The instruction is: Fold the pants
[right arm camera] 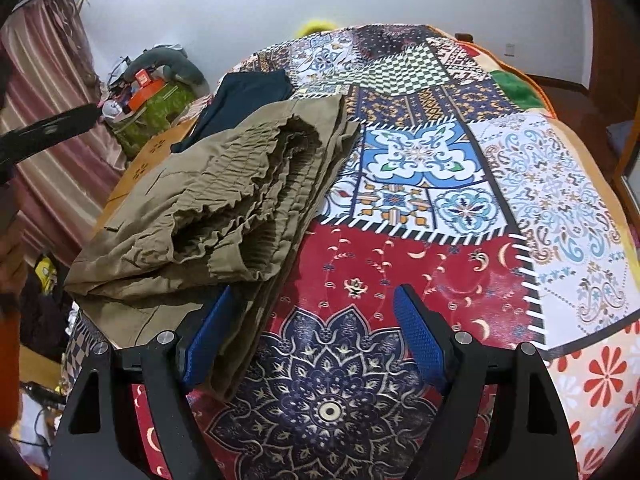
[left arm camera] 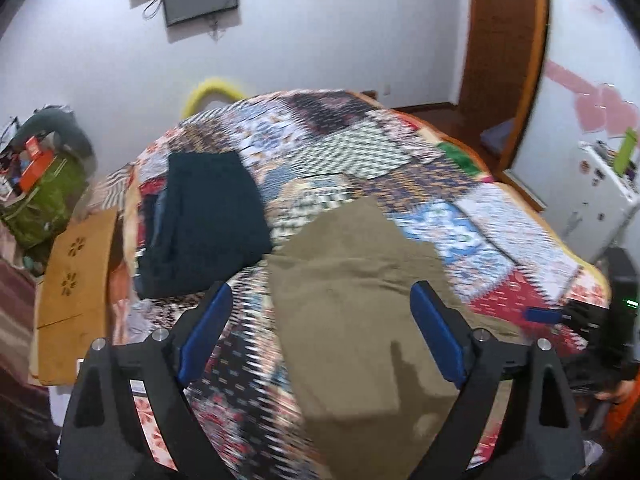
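Folding appears nearly complete: khaki pants [right arm camera: 208, 208] lie doubled on the quilt [right arm camera: 440, 184]. Left gripper [left arm camera: 322, 320] and right gripper [right arm camera: 314, 328] hover agape, holding nothing. Final tidying remains.

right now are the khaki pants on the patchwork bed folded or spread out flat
Folded. The khaki cotton pants lie in stacked layers on the patchwork bedcover, the ruffled elastic waistband doubled on top, layered edges showing along the side.

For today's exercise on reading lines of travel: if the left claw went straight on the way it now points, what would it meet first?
Most likely the khaki pants, which lie between and ahead of the open left claw. Depth is unclear in this blurred view.
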